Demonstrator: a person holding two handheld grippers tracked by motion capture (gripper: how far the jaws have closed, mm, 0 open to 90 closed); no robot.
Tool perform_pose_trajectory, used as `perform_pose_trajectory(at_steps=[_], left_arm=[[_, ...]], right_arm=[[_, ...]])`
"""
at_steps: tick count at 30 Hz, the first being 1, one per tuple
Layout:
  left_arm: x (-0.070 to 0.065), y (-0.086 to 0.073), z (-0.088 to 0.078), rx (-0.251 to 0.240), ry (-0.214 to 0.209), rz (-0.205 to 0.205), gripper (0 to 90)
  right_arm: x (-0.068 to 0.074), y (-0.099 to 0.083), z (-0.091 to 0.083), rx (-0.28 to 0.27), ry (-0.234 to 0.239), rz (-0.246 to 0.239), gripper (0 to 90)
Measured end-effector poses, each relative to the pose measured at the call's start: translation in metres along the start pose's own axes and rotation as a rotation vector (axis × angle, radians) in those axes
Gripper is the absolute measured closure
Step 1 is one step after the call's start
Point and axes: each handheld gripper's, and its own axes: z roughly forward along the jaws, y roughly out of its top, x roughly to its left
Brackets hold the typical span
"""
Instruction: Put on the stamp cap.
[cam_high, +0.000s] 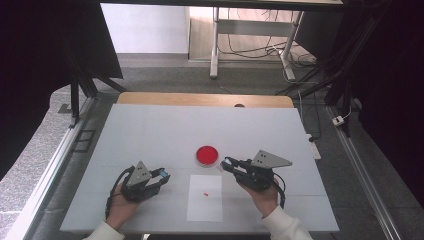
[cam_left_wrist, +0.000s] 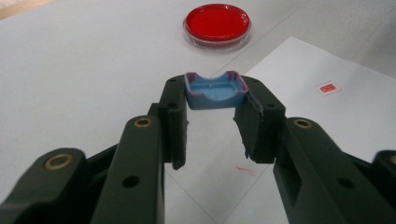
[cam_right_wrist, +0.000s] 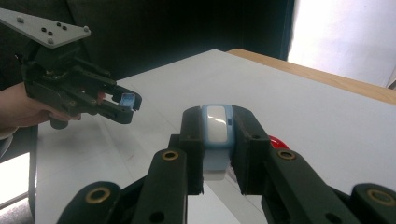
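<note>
Blue tray (cam_left_wrist: 215, 92): a small open plastic piece with a purple-edged rim, pinched between the jaws of the left gripper (cam_left_wrist: 215, 109), above the table (cam_high: 150, 135).
Blue cap (cam_right_wrist: 216, 128): a small piece with a pale top, clamped in the right gripper (cam_right_wrist: 216, 140).
Left gripper: jaws narrow, closed on the tray.
Right gripper: jaws narrow, closed on the cap.
Red dish (cam_high: 207, 155): round, on the table between the grippers, farther from the person.
Paper (cam_high: 205, 197): white sheet near the front edge, bearing a small red mark.
</note>
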Motion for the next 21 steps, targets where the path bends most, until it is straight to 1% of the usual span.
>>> perform_pose_trajectory(at_steps=[15, 21], left_arm=[[-0.012, 0.011, 0.009, -0.006, -0.028, 0.036, 63.9], [-0.016, 0.016, 0.015, -0.003, -0.039, 0.051, 63.9]], right_arm=[[0.002, 0.002, 0.001, -0.009, 0.004, 0.002, 74.5], [0.003, 0.002, 0.002, -0.011, 0.006, -0.001, 74.4]])
